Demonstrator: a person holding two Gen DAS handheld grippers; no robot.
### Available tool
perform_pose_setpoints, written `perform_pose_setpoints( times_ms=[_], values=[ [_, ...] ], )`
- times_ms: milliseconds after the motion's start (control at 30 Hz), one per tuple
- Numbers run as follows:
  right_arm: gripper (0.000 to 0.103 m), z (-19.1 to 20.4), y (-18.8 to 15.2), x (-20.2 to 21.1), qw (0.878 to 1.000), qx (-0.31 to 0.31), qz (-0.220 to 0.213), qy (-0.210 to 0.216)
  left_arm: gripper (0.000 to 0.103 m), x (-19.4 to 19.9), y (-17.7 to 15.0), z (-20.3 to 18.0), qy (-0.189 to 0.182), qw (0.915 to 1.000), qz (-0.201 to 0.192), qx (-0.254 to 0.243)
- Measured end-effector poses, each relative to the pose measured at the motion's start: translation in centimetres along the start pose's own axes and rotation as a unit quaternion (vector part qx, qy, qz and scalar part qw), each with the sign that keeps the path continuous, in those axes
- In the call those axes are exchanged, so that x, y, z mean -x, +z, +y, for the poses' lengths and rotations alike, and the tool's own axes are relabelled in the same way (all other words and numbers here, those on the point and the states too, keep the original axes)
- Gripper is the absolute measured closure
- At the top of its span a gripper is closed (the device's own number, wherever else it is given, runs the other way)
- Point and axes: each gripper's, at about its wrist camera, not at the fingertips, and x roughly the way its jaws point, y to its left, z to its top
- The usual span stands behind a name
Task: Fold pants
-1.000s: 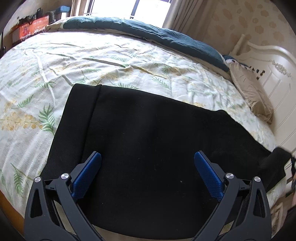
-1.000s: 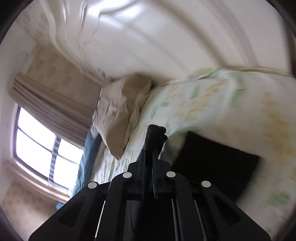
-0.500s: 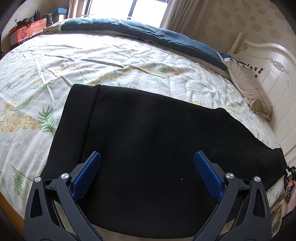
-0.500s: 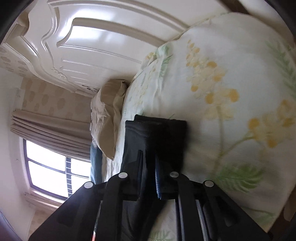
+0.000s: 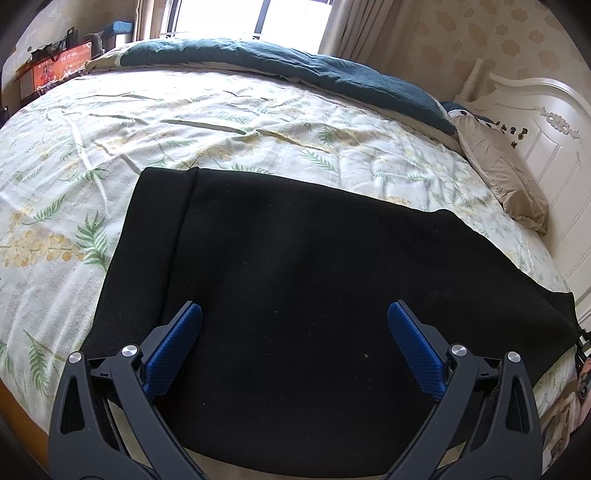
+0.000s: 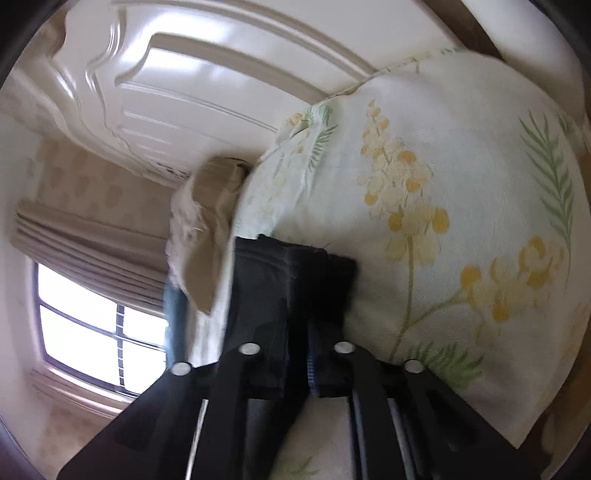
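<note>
The left gripper (image 5: 294, 314) hangs with its jaws spread wide, the blue pads (image 5: 173, 347) well apart and nothing between them. Directly beneath and ahead of it lie the black pants (image 5: 314, 266), flat on the bed (image 5: 110, 122). A seam or fold line runs away from just beside the left-hand pad toward the far edge of the cloth. To the left of the gripper the floral sheet shows bare; to its right the pants taper off toward the bed's edge. Beyond the pants, further from the gripper, the sheet carries on to a dark teal quilt (image 5: 295, 70) under a bright window (image 5: 288, 14). Far to the right a tan pillow (image 5: 502, 177) lies against the white headboard (image 5: 546, 122).

The right gripper (image 6: 295, 332) has just been opening its jaws; they stand slightly parted, with the end of the pants (image 6: 288, 273) lying between them. The picture is blurred and the cloth hides the pads, so the fabric seems released rather than pinched, though that is hard to judge. This end rests on the floral sheet (image 6: 443, 184) immediately ahead of the gripper. Left of it are the tan pillow (image 6: 207, 206), curtains (image 6: 92, 243) and a window (image 6: 92, 332); above stands the white headboard (image 6: 203, 74).
</note>
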Motion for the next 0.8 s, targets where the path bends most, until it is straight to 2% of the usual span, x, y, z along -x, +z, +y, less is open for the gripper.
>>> perform_pose_setpoints(
  times_ms=[100, 200, 433, 467, 500, 533, 600, 733, 800],
  values=[
    [0.064, 1.1, -1.7, 0.3, 0.999, 0.007, 0.020, 0.035, 0.003, 0.1, -0.1, 0.0, -0.004, 1.0000, -0.002, 0.002],
    [0.063, 2.0, -4.8, -0.3, 0.995, 0.008, 0.070, 0.071, 0.003, 0.1, -0.2, 0.0, -0.003, 1.0000, -0.003, 0.001],
    [0.060, 4.0, -13.9, -2.6, 0.980, 0.036, 0.174, 0.089, 0.003, 0.1, -0.2, -0.1, -0.007, 1.0000, -0.004, 0.002],
    [0.062, 4.5, -15.0, -2.8, 0.979, 0.050, 0.178, 0.080, 0.003, 0.1, -0.2, 0.0, -0.009, 0.9999, -0.004, 0.003],
    [0.080, 5.2, -16.1, -3.1, 0.978, 0.077, 0.184, 0.065, 0.003, 0.1, -0.2, 0.0, -0.010, 0.9999, -0.004, 0.003],
    [0.093, 5.8, -16.9, -3.3, 0.975, 0.110, 0.189, 0.041, 0.003, 0.1, -0.1, 0.0, -0.011, 0.9999, -0.004, 0.004],
    [0.096, 5.8, -17.2, -3.6, 0.972, 0.147, 0.181, 0.000, 0.003, 0.2, -0.2, 0.1, -0.014, 0.9999, -0.005, 0.007],
    [0.097, 4.4, -16.3, -3.2, 0.974, 0.115, 0.193, 0.024, 0.003, 0.4, -0.2, 0.4, -0.026, 0.9995, -0.007, 0.015],
    [0.097, 4.0, -16.2, -2.6, 0.975, 0.105, 0.195, 0.023, 0.003, 0.4, -0.2, 0.6, -0.031, 0.9993, -0.009, 0.016]
  ],
)
